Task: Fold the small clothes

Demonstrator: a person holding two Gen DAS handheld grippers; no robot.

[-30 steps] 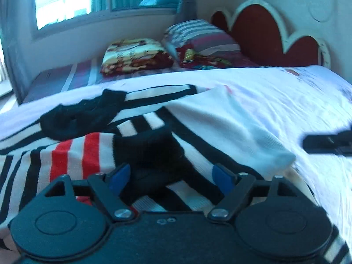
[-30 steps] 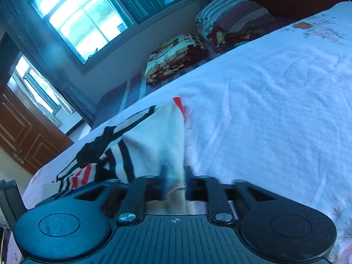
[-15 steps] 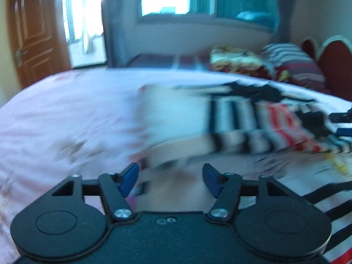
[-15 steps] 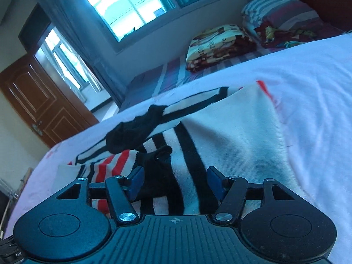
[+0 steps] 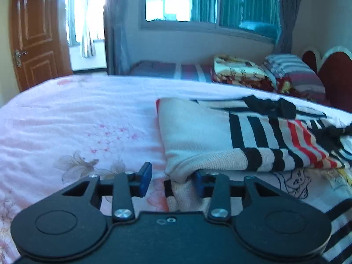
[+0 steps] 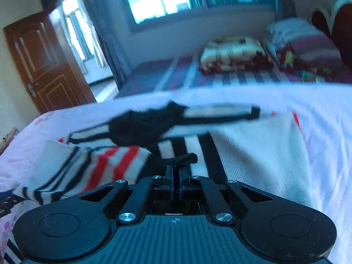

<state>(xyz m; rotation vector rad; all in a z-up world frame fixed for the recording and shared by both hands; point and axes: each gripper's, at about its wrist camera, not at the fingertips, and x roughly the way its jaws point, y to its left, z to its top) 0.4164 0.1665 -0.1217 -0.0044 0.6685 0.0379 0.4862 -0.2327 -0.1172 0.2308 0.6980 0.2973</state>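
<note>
Comparing with a second ago: my left hand-held gripper (image 5: 170,181) sat over the middle of the striped sweater (image 5: 220,136) with jaws wide; it now sits at the garment's cream edge, facing the pink floral bedspread (image 5: 77,121) and the door (image 5: 37,35). Its jaws have just been closing and stand partly open; a cream fold lies against the right blue pad (image 5: 198,183), the left pad bare, no clamp that I can see. My right hand-held gripper (image 6: 175,181) was spread half a second back; now its jaws are pressed together on a black knit piece of the sweater (image 6: 183,159). Sweater lies flat on the bed, partly folded over itself, its long axis running left to right in the left wrist view, plain cream end toward the door side, black, white and red stripes toward the headboard (image 5: 334,74). Right wrist view is blurred.
</note>
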